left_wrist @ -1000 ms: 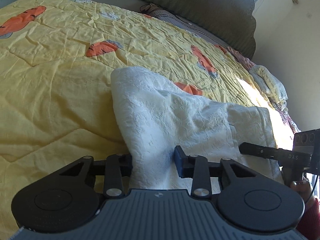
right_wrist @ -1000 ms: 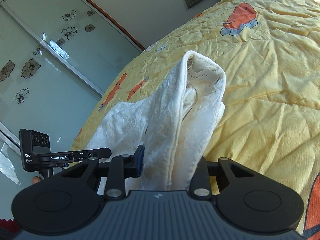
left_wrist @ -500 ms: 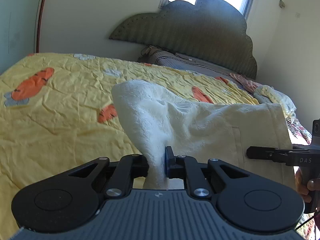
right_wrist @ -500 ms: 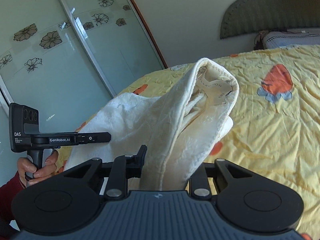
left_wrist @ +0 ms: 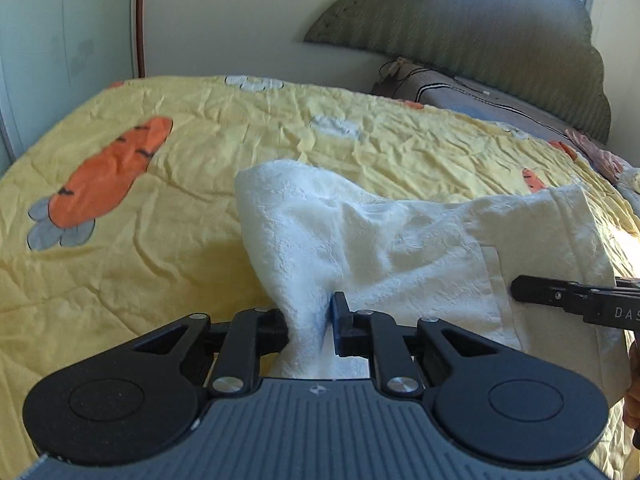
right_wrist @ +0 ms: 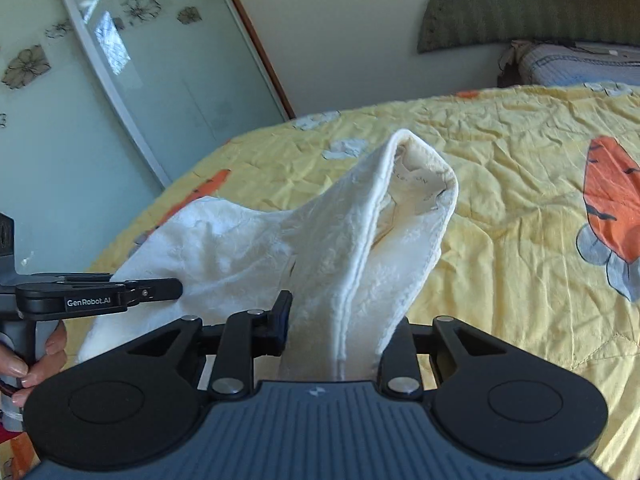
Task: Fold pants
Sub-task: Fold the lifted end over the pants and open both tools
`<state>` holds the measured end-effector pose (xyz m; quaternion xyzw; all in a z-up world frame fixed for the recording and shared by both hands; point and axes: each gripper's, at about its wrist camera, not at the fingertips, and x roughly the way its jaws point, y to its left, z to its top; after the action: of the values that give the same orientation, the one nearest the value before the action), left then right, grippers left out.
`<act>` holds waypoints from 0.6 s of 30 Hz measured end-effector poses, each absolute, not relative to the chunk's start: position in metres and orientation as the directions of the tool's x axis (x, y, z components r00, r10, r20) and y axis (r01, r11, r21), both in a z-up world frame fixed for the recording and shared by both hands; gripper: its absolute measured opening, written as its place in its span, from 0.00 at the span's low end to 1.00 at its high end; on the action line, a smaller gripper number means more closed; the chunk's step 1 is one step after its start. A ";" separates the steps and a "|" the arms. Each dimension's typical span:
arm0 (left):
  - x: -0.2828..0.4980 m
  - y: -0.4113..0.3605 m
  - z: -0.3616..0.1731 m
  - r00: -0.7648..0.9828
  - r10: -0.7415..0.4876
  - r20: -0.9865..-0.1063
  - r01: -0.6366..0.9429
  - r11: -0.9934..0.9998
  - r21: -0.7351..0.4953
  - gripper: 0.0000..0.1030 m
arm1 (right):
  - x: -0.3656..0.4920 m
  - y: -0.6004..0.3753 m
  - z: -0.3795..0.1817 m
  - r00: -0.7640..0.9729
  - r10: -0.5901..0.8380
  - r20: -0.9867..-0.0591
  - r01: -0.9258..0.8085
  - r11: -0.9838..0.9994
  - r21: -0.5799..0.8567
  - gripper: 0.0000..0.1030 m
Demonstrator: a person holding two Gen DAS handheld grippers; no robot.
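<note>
The white textured pants (left_wrist: 360,240) hang between both grippers above the yellow bedspread (left_wrist: 140,240). My left gripper (left_wrist: 310,326) is shut on a bunched edge of the cloth. My right gripper (right_wrist: 340,328) is shut on the thick waistband end (right_wrist: 416,184), which stands up and shows the inner label. The right gripper also shows in the left wrist view (left_wrist: 568,296) at the right, against the pants. The left gripper shows in the right wrist view (right_wrist: 100,296) at the left, with a hand on its handle.
The bedspread has orange carrot prints (left_wrist: 108,172). A green headboard (left_wrist: 480,36) and pillows (left_wrist: 480,96) lie at the far end. A glass wardrobe door with flower marks (right_wrist: 100,80) stands beside the bed.
Both grippers lifted the pants off the bed and then dipped a little. The left gripper's jaws closed tighter on the cloth. The views tilted up from the bedspread toward the headboard and wall.
</note>
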<state>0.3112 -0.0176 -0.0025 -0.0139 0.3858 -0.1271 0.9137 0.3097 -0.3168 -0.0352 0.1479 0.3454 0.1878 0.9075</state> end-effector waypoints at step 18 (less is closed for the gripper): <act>0.198 -0.016 -0.007 0.818 -0.003 -0.575 0.183 0.949 0.256 0.67 | 0.181 -0.258 -0.022 0.798 0.183 -0.574 -0.275 0.958 -0.077 0.49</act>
<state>0.1983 -0.0159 -0.0074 0.1514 0.2973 -0.0495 0.9414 0.1811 -0.2579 -0.0218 -0.0784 0.2935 0.1213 0.9450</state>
